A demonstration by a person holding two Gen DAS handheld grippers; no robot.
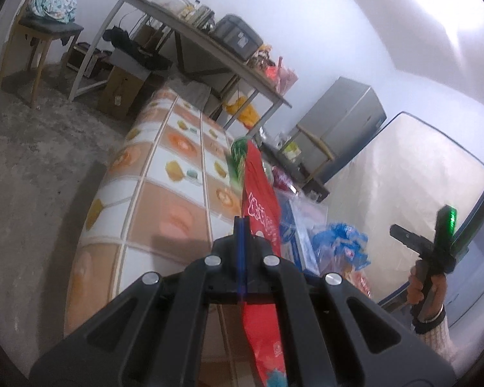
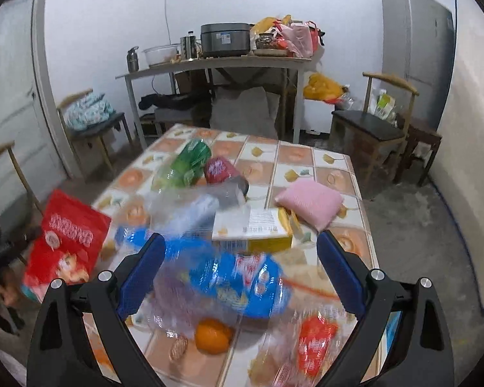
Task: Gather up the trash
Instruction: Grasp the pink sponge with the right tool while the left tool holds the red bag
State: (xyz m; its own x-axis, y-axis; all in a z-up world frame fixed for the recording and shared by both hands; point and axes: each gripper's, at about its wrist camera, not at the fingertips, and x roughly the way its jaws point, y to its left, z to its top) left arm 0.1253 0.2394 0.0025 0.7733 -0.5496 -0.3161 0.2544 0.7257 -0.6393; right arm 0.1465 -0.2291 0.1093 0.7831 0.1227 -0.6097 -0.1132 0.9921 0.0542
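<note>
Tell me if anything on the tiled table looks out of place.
A round orange fruit sits on the tiled table among the wrappers, near the crinkled blue plastic snack bag; it looks like food, not trash.

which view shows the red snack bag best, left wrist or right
The right wrist view: the red snack bag shows its whole printed front, off the table's left edge. The left wrist view sees it nearly edge-on, pinched in the shut left gripper, which hides part of it.

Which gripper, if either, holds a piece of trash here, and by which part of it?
The left gripper is shut on the red snack bag, pinching the flat of the bag partway along. The right gripper is open, holding nothing.
</note>
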